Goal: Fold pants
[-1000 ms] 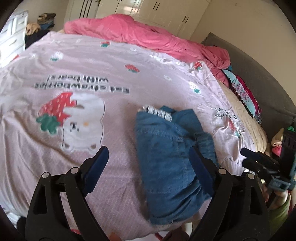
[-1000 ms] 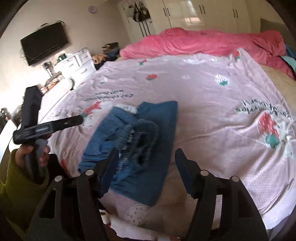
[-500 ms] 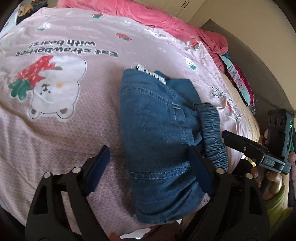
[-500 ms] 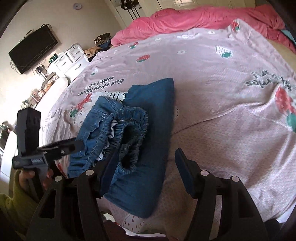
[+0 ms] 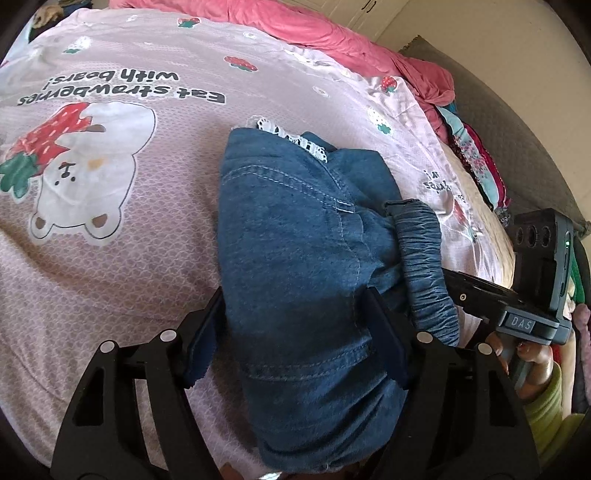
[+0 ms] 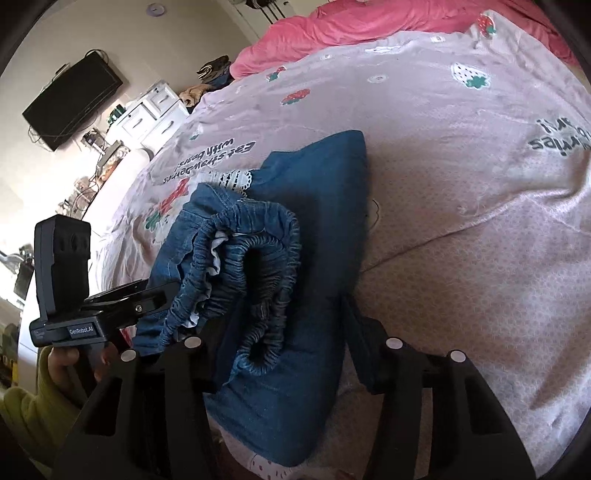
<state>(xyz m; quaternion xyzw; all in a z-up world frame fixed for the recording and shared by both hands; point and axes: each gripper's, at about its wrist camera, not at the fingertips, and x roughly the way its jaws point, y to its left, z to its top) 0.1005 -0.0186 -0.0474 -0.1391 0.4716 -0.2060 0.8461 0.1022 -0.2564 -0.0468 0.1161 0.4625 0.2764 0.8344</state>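
Note:
Folded blue denim pants (image 5: 303,258) lie on the lilac strawberry-print bedsheet (image 5: 110,266), near its front edge. White lace trim (image 5: 291,138) peeks out at the far end and the gathered elastic waistband (image 5: 424,266) bulges on the right. My left gripper (image 5: 295,325) straddles the left part of the bundle. Its jaws are closing, with both pads against denim. In the right wrist view the pants (image 6: 317,206) fill my right gripper (image 6: 280,332), also closing. Its left finger is hidden under the waistband (image 6: 266,266) and its right finger touches the fold's edge.
A pink duvet (image 5: 332,33) is heaped at the far end of the bed. Colourful clothes (image 5: 476,158) and a grey upholstered panel (image 5: 517,122) run along the right. A wall TV (image 6: 74,103) and a white dresser (image 6: 151,114) stand beyond the bed's left side.
Both grippers have come down and in over the pants. Their jaws have narrowed, and the denim now fills the gaps that were partly bare before.

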